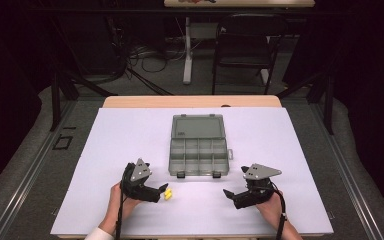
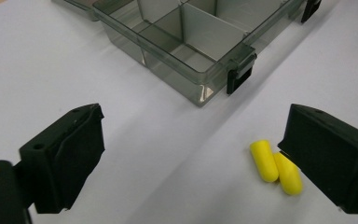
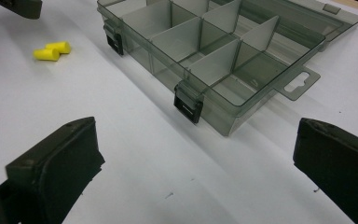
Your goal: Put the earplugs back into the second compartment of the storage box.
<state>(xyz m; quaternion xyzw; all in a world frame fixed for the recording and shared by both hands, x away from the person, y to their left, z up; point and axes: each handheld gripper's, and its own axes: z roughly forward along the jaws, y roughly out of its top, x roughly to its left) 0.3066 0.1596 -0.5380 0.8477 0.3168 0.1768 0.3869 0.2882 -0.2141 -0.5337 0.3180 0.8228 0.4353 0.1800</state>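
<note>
Two yellow foam earplugs [image 1: 168, 194] lie side by side on the white table cover, in front of the box's left corner. My left gripper [image 1: 163, 191] is open right at them. In the left gripper view the earplugs [image 2: 275, 166] lie between the jaws, close against the right-hand jaw; the left-hand jaw stands well away. A clear grey compartment box [image 1: 198, 150] lies open in the middle, lid flat behind it, its compartments bare. My right gripper [image 1: 234, 182] is open over bare cover in front of the box's right corner, nothing between its jaws [image 3: 196, 163]. From there the earplugs [image 3: 52, 50] lie far left.
The white cover [image 1: 130, 135] spans the table, with a strip of wooden tabletop [image 1: 190, 101] at the back. The box has two black latches [image 3: 188, 102] on its near wall and a hang tab [image 3: 299, 84] on the right. A chair and cables stand behind the table.
</note>
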